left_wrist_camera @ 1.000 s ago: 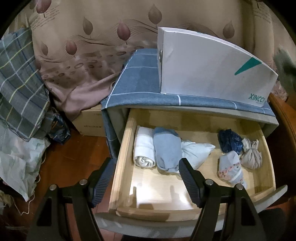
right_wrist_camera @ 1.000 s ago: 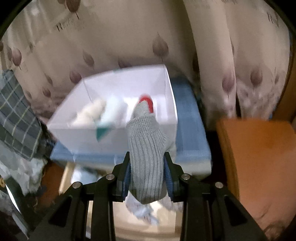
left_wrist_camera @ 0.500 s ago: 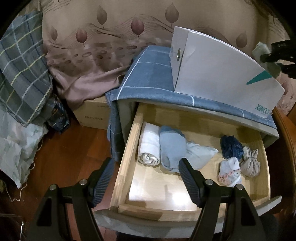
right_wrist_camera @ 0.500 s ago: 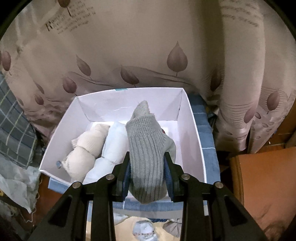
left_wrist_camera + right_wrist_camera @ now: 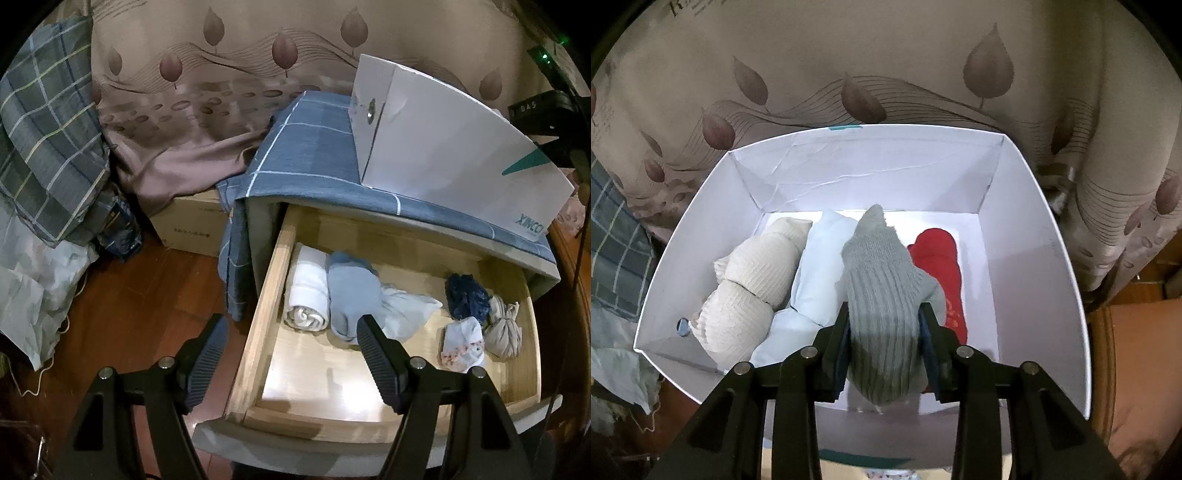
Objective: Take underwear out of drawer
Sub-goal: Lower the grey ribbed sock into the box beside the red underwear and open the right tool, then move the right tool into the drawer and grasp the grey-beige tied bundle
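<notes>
The wooden drawer [image 5: 266, 314] stands pulled out. In it lie a white roll [image 5: 308, 291], a blue roll [image 5: 351, 291], a pale blue piece [image 5: 406, 314], a navy bundle [image 5: 467, 295], a beige knot [image 5: 504, 328] and a small floral piece [image 5: 461, 347]. My left gripper [image 5: 291, 325] hangs open and empty above the drawer's front left corner. My right gripper [image 5: 884, 310] holds a grey ribbed roll [image 5: 882, 280] over the white box [image 5: 1034, 258]. Its jaws are opening, with the pads still against the roll. The roll's tip hangs low inside the box.
Inside the box lie cream ribbed rolls [image 5: 753, 280], a pale blue garment [image 5: 820, 266] and a red one [image 5: 942, 266]. The box [image 5: 454, 147] sits on the cloth-covered cabinet top [image 5: 314, 147]. A leaf-print curtain [image 5: 221, 92], a cardboard box [image 5: 192, 221] and piled fabric [image 5: 44, 147] are to the left.
My right gripper carried the grey roll forward over the white box and lowered it toward the clothes inside. The left gripper stayed open over the drawer, only rolling a little.
</notes>
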`<state>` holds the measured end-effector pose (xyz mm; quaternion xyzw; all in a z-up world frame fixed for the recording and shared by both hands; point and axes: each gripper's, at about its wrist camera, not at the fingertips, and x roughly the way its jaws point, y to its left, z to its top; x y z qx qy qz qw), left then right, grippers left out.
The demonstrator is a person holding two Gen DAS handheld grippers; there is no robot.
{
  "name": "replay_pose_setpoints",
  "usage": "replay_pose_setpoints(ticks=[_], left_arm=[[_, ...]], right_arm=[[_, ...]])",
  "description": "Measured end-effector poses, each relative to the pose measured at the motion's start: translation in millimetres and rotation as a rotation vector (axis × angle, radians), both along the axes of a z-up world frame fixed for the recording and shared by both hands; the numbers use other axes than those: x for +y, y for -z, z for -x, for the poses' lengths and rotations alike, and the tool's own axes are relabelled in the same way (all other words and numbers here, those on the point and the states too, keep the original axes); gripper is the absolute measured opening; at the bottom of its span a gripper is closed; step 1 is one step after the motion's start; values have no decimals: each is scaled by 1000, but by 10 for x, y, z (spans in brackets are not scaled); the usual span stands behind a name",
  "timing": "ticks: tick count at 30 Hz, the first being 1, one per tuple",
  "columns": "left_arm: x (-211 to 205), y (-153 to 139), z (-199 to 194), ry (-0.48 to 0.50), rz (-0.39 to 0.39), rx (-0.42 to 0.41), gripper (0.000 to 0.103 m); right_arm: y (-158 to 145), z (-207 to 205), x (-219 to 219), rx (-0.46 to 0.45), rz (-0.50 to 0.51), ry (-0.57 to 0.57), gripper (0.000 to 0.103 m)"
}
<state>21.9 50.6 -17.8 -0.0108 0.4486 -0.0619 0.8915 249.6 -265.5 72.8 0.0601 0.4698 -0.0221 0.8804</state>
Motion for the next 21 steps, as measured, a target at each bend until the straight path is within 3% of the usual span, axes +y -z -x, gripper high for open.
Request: replay_pose_setpoints(ticks=[12,21], left_arm=[[17,17,-29,-14,-3,2,74],[26,83,-88,-24,3,48,74]], right_arm=[[-123,101,-9,-18,-51,-8,43],[-330,716,-191,-45,-84,-43,43]])
